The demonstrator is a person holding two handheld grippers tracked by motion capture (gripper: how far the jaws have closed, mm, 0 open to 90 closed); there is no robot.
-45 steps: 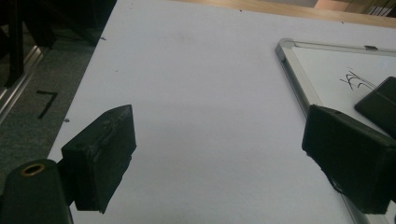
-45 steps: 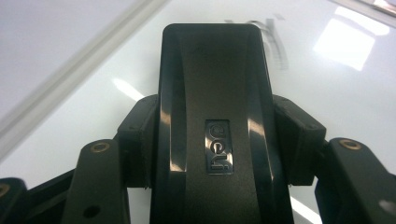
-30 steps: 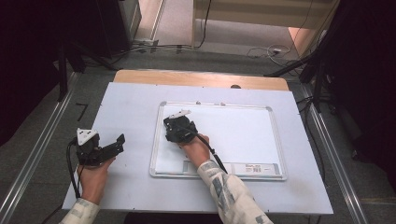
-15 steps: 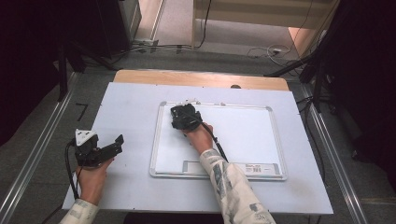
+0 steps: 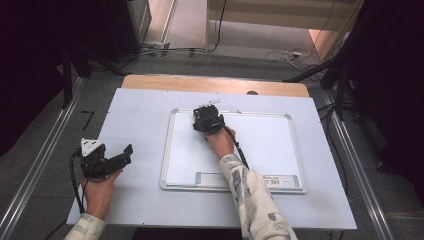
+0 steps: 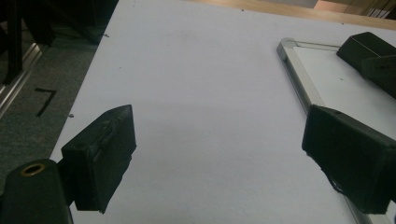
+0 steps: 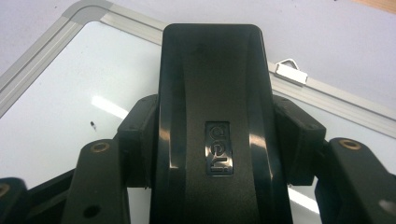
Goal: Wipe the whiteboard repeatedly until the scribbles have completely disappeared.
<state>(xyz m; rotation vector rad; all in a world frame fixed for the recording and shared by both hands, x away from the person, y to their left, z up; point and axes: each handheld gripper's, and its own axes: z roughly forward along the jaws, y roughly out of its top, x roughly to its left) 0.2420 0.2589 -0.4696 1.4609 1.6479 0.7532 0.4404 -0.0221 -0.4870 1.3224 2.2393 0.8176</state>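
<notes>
**Eraser clamped on whiteboard, left tongs idle**

The right gripper (image 5: 206,119) has its jaws closed narrowly on a black whiteboard eraser (image 7: 214,116), one pad pressing each long side. The eraser sits on the whiteboard (image 5: 270,145) near that board's far left corner, close to the far frame rail and a small metal hanger clip (image 7: 290,71). The whiteboard lies on the desk (image 5: 140,110), right of centre. The left gripper (image 5: 112,161) rests near the desk's left edge, just apart from the board's left rail, jaws standing wide with nothing between them.
</notes>
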